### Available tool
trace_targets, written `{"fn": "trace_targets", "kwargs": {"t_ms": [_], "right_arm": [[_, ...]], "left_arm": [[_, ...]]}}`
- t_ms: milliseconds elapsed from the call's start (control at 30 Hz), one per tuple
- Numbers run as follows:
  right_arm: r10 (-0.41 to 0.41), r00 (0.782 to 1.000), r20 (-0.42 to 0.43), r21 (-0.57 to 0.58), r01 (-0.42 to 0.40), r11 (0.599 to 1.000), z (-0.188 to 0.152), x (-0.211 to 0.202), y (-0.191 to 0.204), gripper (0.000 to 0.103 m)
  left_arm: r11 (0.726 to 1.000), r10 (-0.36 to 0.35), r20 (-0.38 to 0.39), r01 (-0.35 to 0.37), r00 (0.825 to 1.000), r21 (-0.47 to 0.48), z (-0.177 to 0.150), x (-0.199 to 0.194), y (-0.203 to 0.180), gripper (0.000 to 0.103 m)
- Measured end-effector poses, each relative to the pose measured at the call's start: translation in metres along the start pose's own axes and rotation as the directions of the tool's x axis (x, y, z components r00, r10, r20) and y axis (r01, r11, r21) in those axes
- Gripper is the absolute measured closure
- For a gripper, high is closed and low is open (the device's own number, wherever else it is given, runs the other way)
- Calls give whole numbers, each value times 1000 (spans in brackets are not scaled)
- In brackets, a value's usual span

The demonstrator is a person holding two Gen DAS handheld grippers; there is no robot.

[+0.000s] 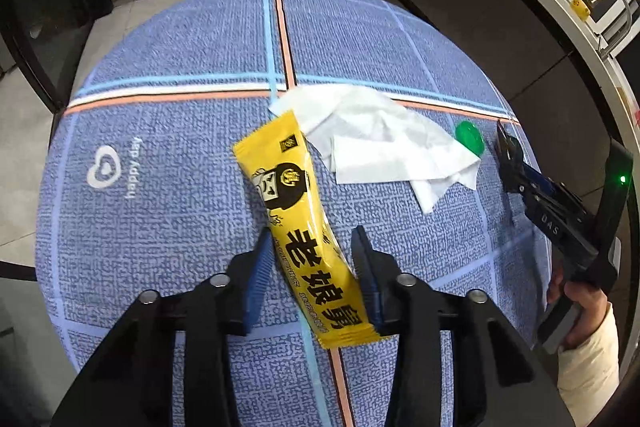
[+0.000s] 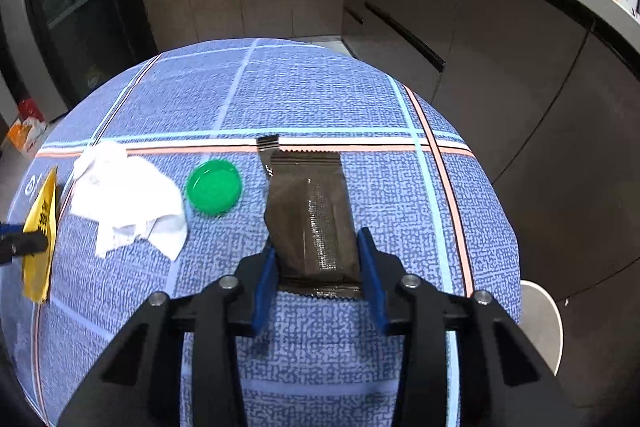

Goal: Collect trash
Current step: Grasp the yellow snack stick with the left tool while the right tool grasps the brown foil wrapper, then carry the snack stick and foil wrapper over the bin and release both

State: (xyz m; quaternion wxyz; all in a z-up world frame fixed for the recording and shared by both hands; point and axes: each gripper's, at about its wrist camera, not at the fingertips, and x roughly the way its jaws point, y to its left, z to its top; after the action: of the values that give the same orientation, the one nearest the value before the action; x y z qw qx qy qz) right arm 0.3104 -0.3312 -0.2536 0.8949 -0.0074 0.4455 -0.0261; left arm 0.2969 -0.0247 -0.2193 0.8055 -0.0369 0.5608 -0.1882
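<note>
We are closing the left gripper [image 1: 312, 259] on the yellow snack wrapper [image 1: 304, 227], mid-frame. The right gripper [image 2: 320, 259] is pinching the dark brown wrapper [image 2: 310, 215]. Both lie on the blue tablecloth [image 2: 320, 99].

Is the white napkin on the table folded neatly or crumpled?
Crumpled. The napkin lies in a loose, creased heap with uneven corners, beside the green lid.

A yellow wrapper [image 1: 304, 227] with black print, white tissue [image 1: 384, 147], green cap [image 2: 214, 187], and dark brown wrapper [image 2: 312, 215] are seen on blue checked cloth [image 1: 160, 227].
</note>
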Motion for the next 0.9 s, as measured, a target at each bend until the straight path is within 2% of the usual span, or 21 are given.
{"fn": "trace_targets", "kwargs": {"t_ms": [33,100,300,467,700,900], "right_arm": [[1,1000,2,-8,-1,1000,-1,-1,1,66],[6,1000,9,-9,-6,1000,-2,-4,2,67],[64,995,74,13,-65,998,-5,-36,1,69],[108,985,136,36,-114,993,-9,-72,-11,70],[91,970,223,90,-114,989,-19,-123,-52,70],[25,963,268,164,-72,984,-40,-154,-102,70]], "left_arm": [[1000,-3,-9,3,1000,0,0,1,0,91],[1000,-10,-11,10,1000,-3,-1,0,1,95],[1000,-23,26,23,999,10,-5,-21,-4,96],[997,-55,78,50,995,61,-4,-47,-35,96],[975,-140,121,116,983,189,4,-71,-107,96],[944,-200,113,161,973,288,11,-62,-179,96]]}}
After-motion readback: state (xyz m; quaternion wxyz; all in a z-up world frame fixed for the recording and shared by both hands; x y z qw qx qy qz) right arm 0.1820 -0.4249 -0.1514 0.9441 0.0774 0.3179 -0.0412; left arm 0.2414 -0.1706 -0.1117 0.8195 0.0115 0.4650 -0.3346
